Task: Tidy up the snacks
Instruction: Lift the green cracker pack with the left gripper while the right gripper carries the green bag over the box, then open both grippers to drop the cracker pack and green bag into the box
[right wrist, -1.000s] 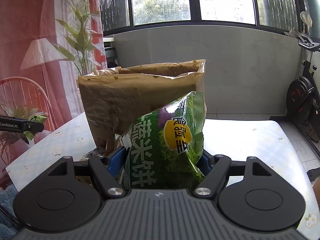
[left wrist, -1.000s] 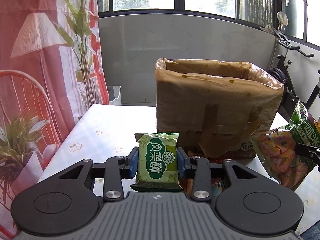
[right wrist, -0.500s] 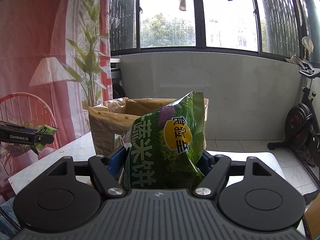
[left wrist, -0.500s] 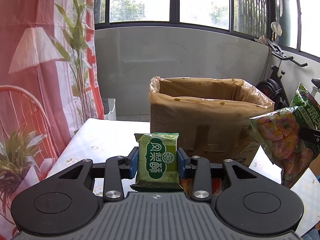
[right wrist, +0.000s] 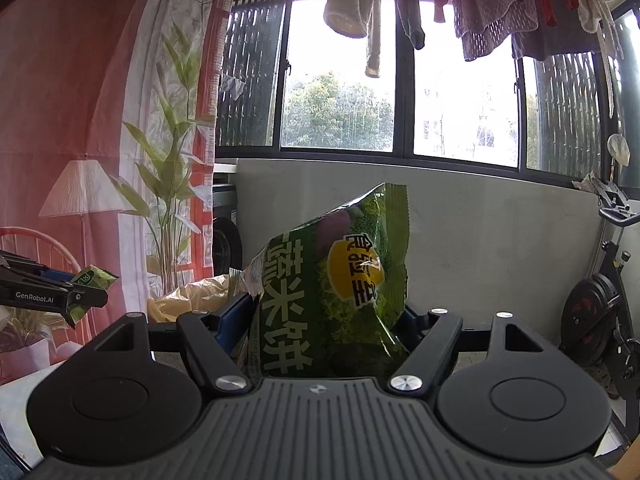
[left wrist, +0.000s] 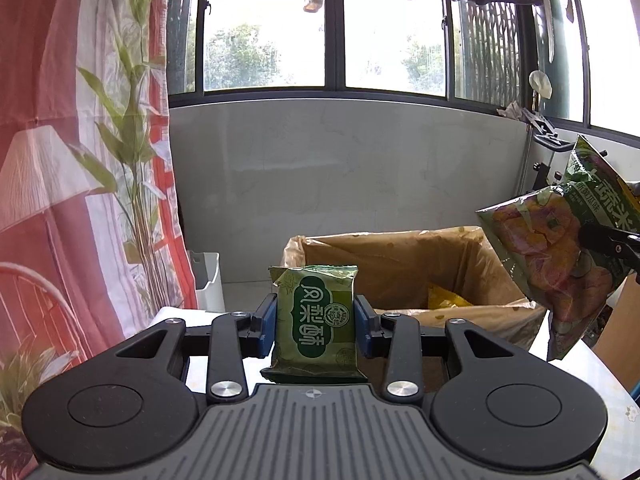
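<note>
Both snack packs have been lifted higher; the brown box [left wrist: 404,272] is now seen lower in the frame, its inside shown.

Small green pkt [left wrist: 315,322] in left gripper [left wrist: 316,324], before open box [left wrist: 404,264]

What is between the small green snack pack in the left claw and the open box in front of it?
Nothing visible. The small green pack sits clamped in the left claw, and the lined box gapes open just beyond it. The big green bag hangs off to the right.
</note>
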`<act>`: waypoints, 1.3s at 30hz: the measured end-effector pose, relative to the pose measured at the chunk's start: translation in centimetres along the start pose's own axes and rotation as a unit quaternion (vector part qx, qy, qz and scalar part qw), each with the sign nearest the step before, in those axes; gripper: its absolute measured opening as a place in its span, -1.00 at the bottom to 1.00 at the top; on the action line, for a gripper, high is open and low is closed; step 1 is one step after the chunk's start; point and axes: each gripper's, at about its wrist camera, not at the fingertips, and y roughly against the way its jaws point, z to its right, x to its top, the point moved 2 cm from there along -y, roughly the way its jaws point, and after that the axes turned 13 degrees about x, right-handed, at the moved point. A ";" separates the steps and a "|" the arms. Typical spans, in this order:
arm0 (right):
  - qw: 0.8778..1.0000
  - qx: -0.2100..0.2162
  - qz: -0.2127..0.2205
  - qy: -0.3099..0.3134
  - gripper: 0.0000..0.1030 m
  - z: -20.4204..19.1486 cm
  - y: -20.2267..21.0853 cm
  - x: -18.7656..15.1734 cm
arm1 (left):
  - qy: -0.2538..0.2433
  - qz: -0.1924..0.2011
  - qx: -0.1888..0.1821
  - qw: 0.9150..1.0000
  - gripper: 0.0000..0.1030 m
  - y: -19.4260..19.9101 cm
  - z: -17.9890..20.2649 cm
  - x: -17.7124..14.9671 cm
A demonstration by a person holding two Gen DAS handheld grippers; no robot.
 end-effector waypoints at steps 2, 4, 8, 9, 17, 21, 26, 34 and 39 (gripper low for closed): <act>1.000 -0.002 0.002 0.008 0.46 0.4 -1.5 0.6 | -0.001 0.004 -0.002 1.000 -0.20 -1.0 0.6 1.1; 1.000 -0.004 0.002 0.013 0.46 0.8 -3.1 1.2 | -0.003 0.008 -0.003 1.000 -0.20 -1.9 1.2 1.9; 1.000 -0.007 0.001 0.016 0.46 1.7 -6.3 1.6 | -0.006 0.006 -0.005 1.000 -0.20 -4.0 2.4 3.1; 1.000 -0.007 0.000 0.016 0.46 1.9 -6.9 1.6 | -0.006 0.005 -0.006 1.000 -0.20 -4.4 2.6 3.3; 1.000 -0.007 -0.007 -0.022 0.46 4.0 -11.4 0.8 | -0.005 -0.004 -0.009 1.000 -0.20 -9.4 4.0 4.6; 0.999 -0.008 -0.015 -0.047 0.45 4.8 -13.2 -0.1 | 0.005 -0.019 -0.009 1.000 -0.20 -12.2 4.0 4.8; 0.998 -0.013 -0.025 -0.052 0.44 4.6 -15.7 -0.9 | -0.001 -0.024 -0.003 1.000 -0.20 -13.8 4.2 4.8; 0.995 0.002 -0.087 -0.053 0.48 3.5 -19.2 -2.4 | -0.007 -0.046 -0.014 0.999 -0.19 -16.1 4.8 4.0; 0.991 0.022 -0.117 -0.059 0.66 3.8 -19.6 -3.2 | -0.004 -0.043 -0.012 0.999 0.20 -16.5 4.8 3.6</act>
